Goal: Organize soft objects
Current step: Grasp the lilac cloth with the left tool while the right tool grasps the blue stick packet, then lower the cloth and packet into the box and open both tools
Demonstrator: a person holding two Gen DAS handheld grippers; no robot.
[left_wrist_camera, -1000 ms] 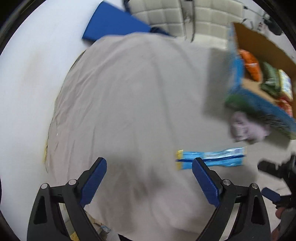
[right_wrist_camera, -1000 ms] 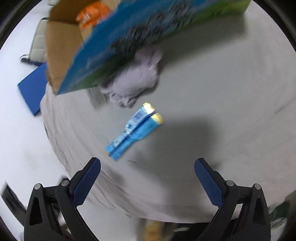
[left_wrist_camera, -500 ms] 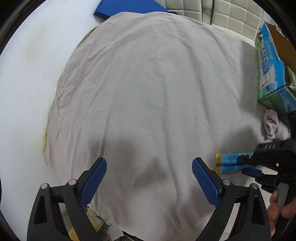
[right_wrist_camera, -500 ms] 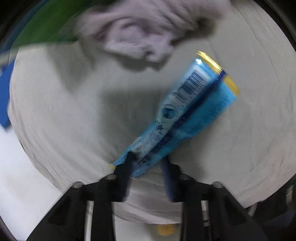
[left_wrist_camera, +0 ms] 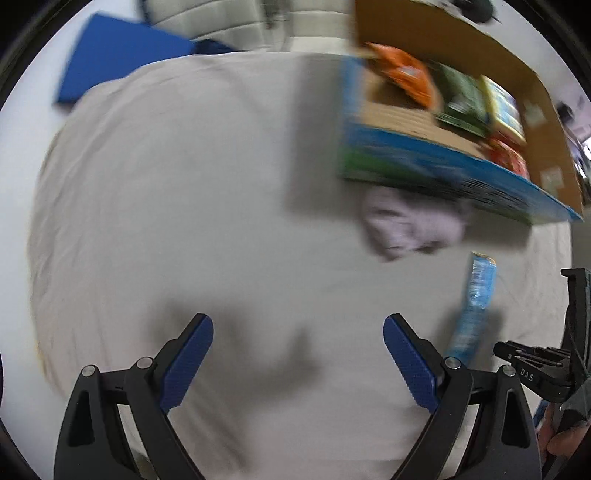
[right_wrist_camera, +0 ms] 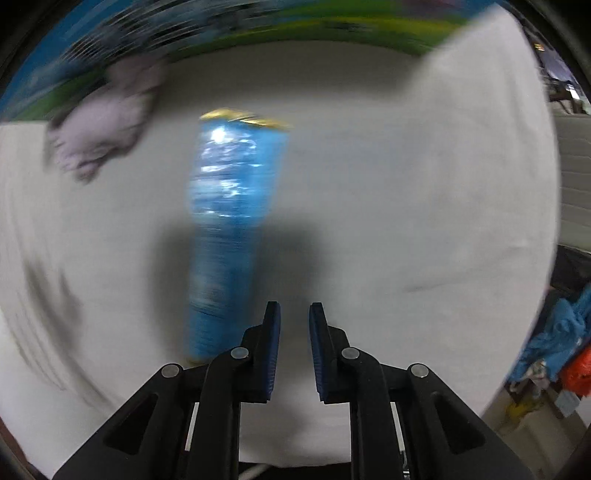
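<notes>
- Right wrist view: right gripper [right_wrist_camera: 294, 314] nearly closed, gripping nothing; blue snack packet [right_wrist_camera: 231, 206] lies just left of it on the white sheet [right_wrist_camera: 424, 184].
- Left wrist view: left gripper [left_wrist_camera: 297, 345] spread wide, empty; only here the cardboard box [left_wrist_camera: 458, 110] shows its snack bags, lilac cloth [left_wrist_camera: 410, 225] at its foot.

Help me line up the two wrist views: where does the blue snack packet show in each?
Left wrist: the blue snack packet lies on the cloth at right, below the lilac cloth bundle.
Right wrist: blue snack packet left of centre, running away from the camera, lilac cloth bundle up-left.
Shared landmark: the printed cardboard box beyond the bundle.
</notes>
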